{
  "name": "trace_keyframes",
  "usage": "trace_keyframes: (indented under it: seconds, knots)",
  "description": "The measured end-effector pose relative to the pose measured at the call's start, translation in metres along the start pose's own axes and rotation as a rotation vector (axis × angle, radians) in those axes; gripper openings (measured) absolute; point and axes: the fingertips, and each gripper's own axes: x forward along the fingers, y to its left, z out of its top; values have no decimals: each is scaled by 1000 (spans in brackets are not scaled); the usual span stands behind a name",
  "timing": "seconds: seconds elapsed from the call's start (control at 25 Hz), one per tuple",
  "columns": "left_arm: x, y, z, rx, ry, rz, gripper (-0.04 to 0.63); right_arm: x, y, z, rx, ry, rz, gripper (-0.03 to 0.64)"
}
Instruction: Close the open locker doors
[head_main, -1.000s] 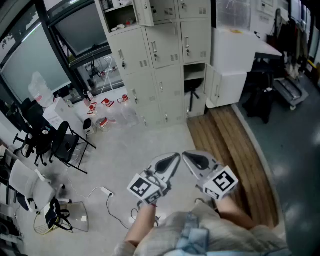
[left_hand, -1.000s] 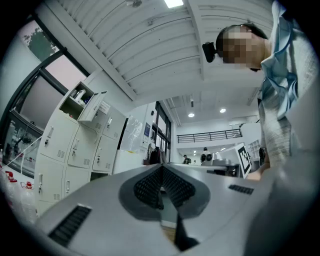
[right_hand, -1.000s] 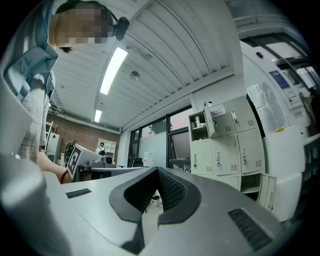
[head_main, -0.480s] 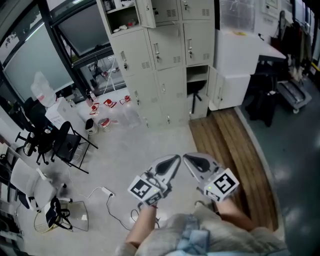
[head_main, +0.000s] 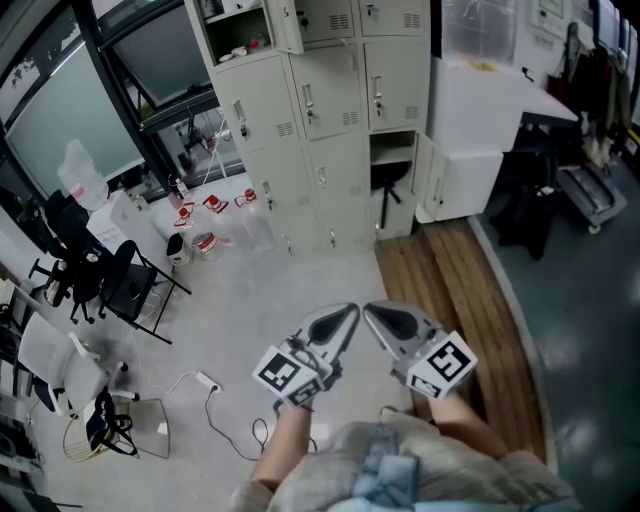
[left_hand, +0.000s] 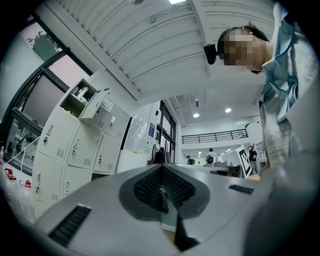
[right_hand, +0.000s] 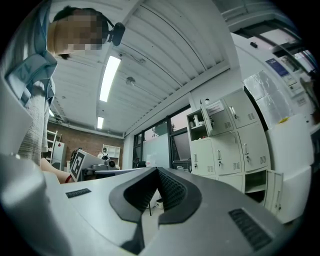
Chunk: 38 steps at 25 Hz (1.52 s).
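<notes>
Left gripper (head_main: 354, 311): pale grey moulded shell narrowing to a point. Black ribbed pads (left_hand: 147, 186) sit in a dark heart-shaped recess, with slotted vents on both flanks. Right gripper (head_main: 369, 310): same build and colours. Each has a white cube with black square markers at the rear (head_main: 284, 374) (head_main: 443, 364). The person wears a light blue collared shirt (head_main: 388, 472) over a grey fine-striped top (left_hand: 271, 135), and a small black head-mounted camera (left_hand: 210, 52).

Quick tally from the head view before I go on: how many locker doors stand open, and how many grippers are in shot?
Open locker doors: 2 (upper door, lower door)
Grippers: 2 (left gripper, right gripper; both tongs shut, nothing held)
Total: 4
</notes>
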Motion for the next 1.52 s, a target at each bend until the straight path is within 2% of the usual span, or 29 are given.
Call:
trace_keyframes:
  seconds: [0.48, 0.88, 1.16, 1.52]
  knots:
    - [62, 4, -2, -19, 12, 29, 3, -18, -63, 13, -2, 21, 20, 3]
    - [109, 23, -25, -40, 44, -27, 3, -16, -111, -1, 1, 29, -28, 3]
    - [147, 79, -33, -44, 47, -90, 3, 14, -168, -16, -11, 58, -98, 3]
    - [197, 181, -25, -50, 51, -160, 3, 93, -254, -12, -20, 49, -169, 3]
